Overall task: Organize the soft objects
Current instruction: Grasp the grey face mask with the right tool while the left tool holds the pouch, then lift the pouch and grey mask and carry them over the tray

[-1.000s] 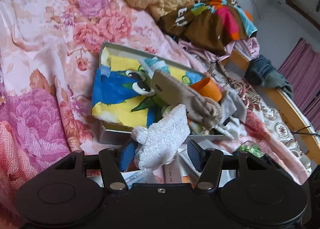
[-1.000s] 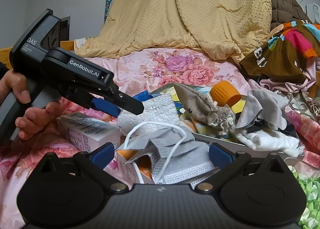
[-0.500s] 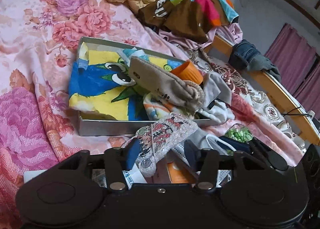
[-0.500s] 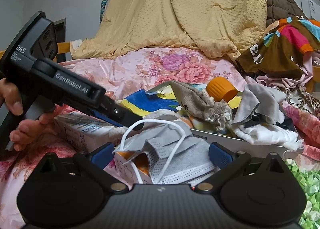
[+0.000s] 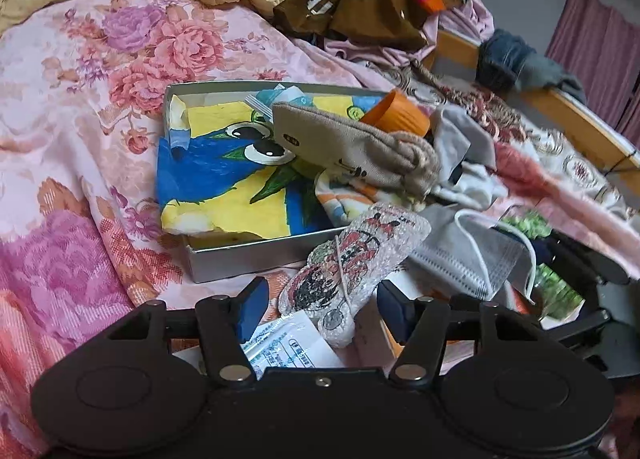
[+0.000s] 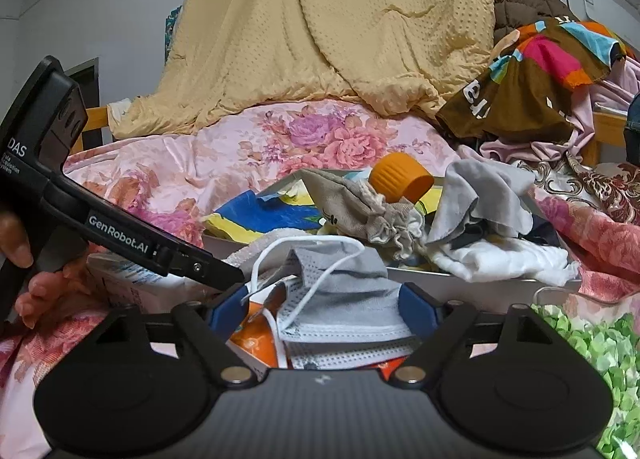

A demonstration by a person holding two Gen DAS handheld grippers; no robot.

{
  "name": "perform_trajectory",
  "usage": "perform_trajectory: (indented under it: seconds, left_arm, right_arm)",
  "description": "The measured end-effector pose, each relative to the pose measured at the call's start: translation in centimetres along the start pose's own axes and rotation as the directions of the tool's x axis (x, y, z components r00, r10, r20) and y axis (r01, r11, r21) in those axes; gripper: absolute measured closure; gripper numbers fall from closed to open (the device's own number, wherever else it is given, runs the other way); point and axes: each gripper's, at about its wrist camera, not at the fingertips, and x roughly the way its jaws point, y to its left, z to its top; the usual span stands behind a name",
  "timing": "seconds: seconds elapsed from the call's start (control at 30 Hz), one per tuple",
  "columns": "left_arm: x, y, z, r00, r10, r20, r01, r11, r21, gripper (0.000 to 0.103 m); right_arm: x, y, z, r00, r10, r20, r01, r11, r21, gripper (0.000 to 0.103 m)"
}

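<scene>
A bubble-wrap pouch (image 5: 352,259) printed with red and black cartoon figures lies between the fingers of the left gripper (image 5: 320,305), its near end resting on a white carton (image 5: 288,343) and its far end leaning on the front wall of a shallow grey box (image 5: 240,259). The left jaws have just been opening; the blue pads stand off both sides of the pouch, so it lies loose rather than clamped. Just to the right of the pouch a grey face mask (image 6: 344,299) with white ear loops is draped over an orange-and-white carton (image 6: 256,339). The right gripper (image 6: 324,305) straddles that mask; its jaws have just been closing, and the pads now sit at the mask's two edges, though whether they press on it cannot be told. The box sits on a pink floral bedspread (image 5: 80,99) and holds a blue-and-yellow cartoon cloth (image 5: 224,179), with a tan sock (image 5: 360,155), an orange cap (image 5: 396,115) and grey and white cloths (image 6: 480,211) heaped over its right part. In the right wrist view a hand (image 6: 44,291) grips the left tool's black handle at the left edge. Behind the box rise a yellow blanket (image 6: 320,39) and a brown multicoloured garment (image 6: 532,75).
</scene>
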Motion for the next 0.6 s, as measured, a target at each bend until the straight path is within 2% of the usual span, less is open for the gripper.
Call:
perform_trajectory:
  seconds: [0.23,0.33,0.6]
  left_arm:
    - [0.5,-0.8,0.3,1.0,0.012,0.007,-0.012,0.999,0.04,0.048]
    - [0.7,-1.0,0.5,1.0,0.005,0.006,-0.005,0.999,0.05,0.055]
    - [0.8,-1.5,0.8,1.0,0.01,0.003,-0.01,0.999,0.049,0.072]
  right_arm:
    - [0.2,0.0,-0.1,1.0,-0.002,-0.013,0.002,1.0,0.003,0.022]
    - [0.3,0.0,-0.2,1.0,-0.007,-0.016,0.007,1.0,0.008,0.025]
    - [0.3,-0.2,0.1,0.999,-0.034,-0.03,0.035,0.999,0.019,0.042]
